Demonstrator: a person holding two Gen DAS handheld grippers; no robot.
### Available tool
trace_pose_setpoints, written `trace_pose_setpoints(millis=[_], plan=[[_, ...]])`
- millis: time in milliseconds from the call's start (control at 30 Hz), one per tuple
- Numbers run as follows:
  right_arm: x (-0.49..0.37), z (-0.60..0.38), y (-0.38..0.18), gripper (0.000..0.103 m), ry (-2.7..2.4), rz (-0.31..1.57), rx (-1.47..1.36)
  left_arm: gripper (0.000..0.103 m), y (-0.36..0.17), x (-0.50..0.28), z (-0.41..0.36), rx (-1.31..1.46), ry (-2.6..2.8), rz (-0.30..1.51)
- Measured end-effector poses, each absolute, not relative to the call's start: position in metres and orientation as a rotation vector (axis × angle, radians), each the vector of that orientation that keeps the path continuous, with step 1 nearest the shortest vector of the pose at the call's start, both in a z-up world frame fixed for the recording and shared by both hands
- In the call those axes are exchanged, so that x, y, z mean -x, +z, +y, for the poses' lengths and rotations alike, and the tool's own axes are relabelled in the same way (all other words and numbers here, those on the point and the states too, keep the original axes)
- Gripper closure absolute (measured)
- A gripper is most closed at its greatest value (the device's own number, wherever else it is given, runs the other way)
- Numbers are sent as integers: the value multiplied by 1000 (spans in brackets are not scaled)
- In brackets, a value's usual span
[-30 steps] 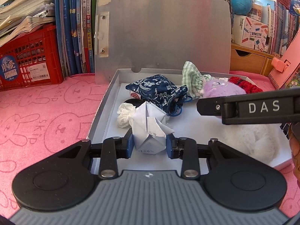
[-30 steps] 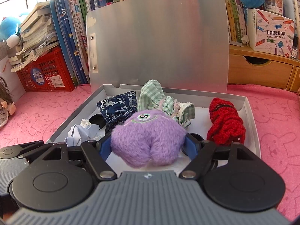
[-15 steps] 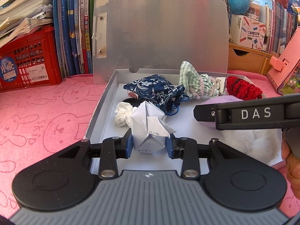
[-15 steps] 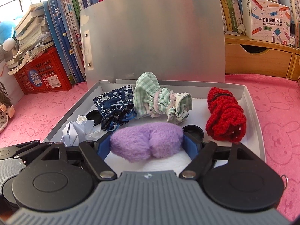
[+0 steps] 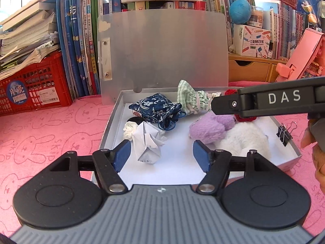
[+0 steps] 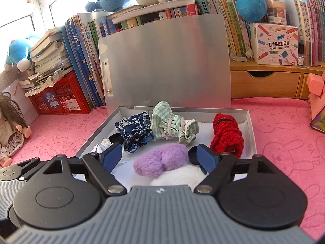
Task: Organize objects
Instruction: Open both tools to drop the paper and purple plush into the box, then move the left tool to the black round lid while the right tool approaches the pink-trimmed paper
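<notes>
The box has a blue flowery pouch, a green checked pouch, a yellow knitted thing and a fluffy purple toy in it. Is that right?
Almost. The knitted thing is red, not yellow; the right wrist view shows it clearly, at the right side of the box. The rest holds: the blue flowery pouch, the green checked pouch and the fluffy purple toy all lie in the box.

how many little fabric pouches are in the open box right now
2. The navy floral pouch lies at the back left of the box; the green checked pouch sits just right of it, touching. Others may be hidden.
</notes>
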State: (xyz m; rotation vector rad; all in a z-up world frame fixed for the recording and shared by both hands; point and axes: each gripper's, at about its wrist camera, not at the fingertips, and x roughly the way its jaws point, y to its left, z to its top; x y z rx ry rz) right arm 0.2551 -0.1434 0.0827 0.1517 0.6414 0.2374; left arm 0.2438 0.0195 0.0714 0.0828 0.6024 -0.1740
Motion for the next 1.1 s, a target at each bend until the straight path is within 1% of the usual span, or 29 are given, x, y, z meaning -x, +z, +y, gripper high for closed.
trace_pose_setpoints(millis=[167,500,700,967,1033,1100], plan=[[-215,-153,90,14,251,617,-88,26,85,-211,18,-110,-208,580],[-139,-167,83,15,337,617,-34,25,87,-139,29,-102,-238,570],[-103,-152,68,20,425,637,27,23,74,-109,46,-109,-212,582],[-87,-119,46,22,547,657,90,20,60,-87,71,-67,-172,608],[-89,-114,41,24,560,655,83,20,57,-84,75,-60,-164,611],[-94,-110,37,29,584,663,63,20,56,-82,78,-57,-159,614]])
